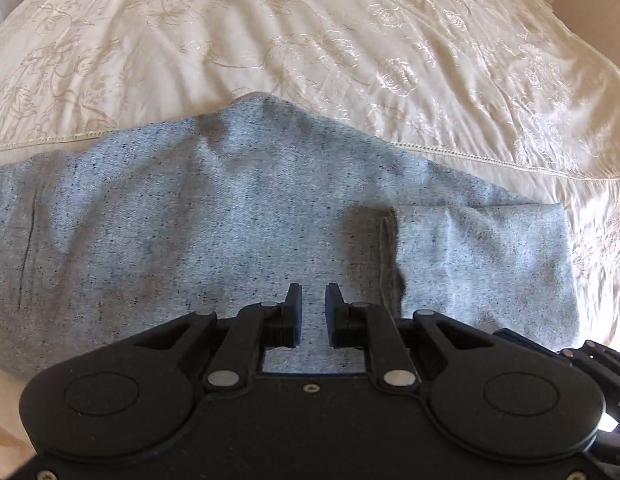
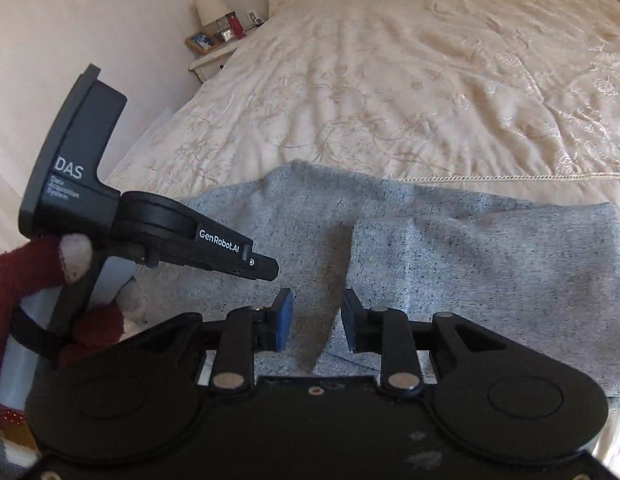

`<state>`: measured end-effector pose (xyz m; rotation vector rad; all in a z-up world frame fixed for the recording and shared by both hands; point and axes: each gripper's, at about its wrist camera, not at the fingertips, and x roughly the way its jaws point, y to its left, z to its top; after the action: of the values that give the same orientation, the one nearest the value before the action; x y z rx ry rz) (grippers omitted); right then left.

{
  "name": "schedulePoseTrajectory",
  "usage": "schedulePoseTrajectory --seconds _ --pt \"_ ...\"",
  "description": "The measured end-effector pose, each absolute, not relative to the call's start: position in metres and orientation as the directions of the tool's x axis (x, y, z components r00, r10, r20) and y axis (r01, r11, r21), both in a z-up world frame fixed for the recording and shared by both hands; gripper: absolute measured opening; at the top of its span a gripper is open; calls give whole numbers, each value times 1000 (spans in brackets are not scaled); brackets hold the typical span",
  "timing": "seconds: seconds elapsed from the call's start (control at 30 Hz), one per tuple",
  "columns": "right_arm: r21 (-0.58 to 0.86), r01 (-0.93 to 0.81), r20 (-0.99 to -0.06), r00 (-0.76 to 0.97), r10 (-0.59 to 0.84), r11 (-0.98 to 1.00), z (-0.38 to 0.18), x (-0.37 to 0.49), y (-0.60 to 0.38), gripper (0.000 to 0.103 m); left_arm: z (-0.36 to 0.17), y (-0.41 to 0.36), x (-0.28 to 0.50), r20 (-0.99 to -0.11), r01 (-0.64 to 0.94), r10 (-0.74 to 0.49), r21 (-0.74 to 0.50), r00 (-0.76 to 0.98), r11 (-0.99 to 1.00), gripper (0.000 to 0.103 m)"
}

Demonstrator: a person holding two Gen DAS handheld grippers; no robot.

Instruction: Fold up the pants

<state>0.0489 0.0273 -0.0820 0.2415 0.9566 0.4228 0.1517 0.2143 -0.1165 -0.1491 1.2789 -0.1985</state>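
Left gripper (image 1: 313, 304) fills the 6 o'clock edge of its own wrist view, its two dark fingers standing a narrow gap apart with nothing between them, poised over the grey speckled pants (image 1: 237, 216). These pants lie across the middle of the view from 9 o'clock to 3 o'clock on a cream embroidered bedspread (image 1: 350, 40), with one layer doubled over the other toward 3 o'clock; a dark shadow sits along that folded edge, and whether the fingertips touch the cloth cannot be told. Part of the other tool is cut off at 4 o'clock, and a small picture at 1 o'clock is too blurred to read. From the right wrist view, the right gripper (image 2: 316, 316) sits at 6 o'clock with its blue-padded fingers (image 2: 283, 320) parted wider, empty, straddling the folded edge of the pants (image 2: 490, 264), which run out of view at 3 o'clock. Only this view shows the left gripper (image 2: 269, 270) from the side at 9 o'clock, its tip over the cloth; its body reads "DAS", with smaller lines under it hard to make out, and "GenRobot.AI". A hand in a dark red glove (image 2: 69, 280) holds its handle. A bedside table (image 2: 213, 54) at 11 o'clock carries small items too small to name.
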Motion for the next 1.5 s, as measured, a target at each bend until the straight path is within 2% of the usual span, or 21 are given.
schedulePoseTrajectory --seconds 0.07,0.2,0.27,0.33,0.37,0.43,0.5,0.6,0.87,0.97,1.07,1.13,1.27,1.5 --pt "372 -192 -733 539 414 908 -74 44 10 29 -113 202 155 -925 88 -262 -247 277 965 21" --pt "314 27 -771 591 238 949 -73 40 -49 29 -103 164 157 -902 180 -319 -276 289 944 21" --pt "290 125 -800 576 168 949 -83 40 -78 26 -103 144 156 -901 229 -334 -276 277 934 21" --pt "259 179 -832 541 125 949 -98 39 -101 18 -111 128 151 -911 265 -334 -269 243 926 21" --pt "247 194 -847 518 115 949 -105 38 -107 13 -117 123 148 -919 281 -326 -260 220 924 22" --pt "246 219 -884 449 126 944 -127 35 -119 11 -133 117 138 -945 297 -276 -216 177 930 22" --pt "251 213 -908 389 154 944 -142 28 -124 7 -148 120 128 -965 297 -220 -170 143 940 22" --pt "262 186 -914 364 181 947 -144 21 -123 8 -150 132 121 -967 247 -206 -165 148 955 22" --pt "333 33 -832 481 277 942 -100 62 -129 12 -111 142 145 -937 94 -188 -167 295 981 22" --pt "319 -29 -827 480 293 947 -107 93 -124 12 -119 130 165 -936 76 -161 -144 312 987 23" --pt "314 -48 -841 449 301 948 -123 121 -121 12 -141 118 186 -951 70 -86 -68 297 995 23" --pt "296 -45 -861 420 287 954 -136 132 -119 12 -156 116 197 -963 52 -49 -36 265 998 27" --pt "263 -45 -894 363 261 964 -153 141 -116 11 -158 119 199 -966 24 -56 -52 251 998 28" --pt "315 -66 -868 384 315 947 -132 112 -107 12 -123 173 153 -950 -90 -48 -80 308 993 28"
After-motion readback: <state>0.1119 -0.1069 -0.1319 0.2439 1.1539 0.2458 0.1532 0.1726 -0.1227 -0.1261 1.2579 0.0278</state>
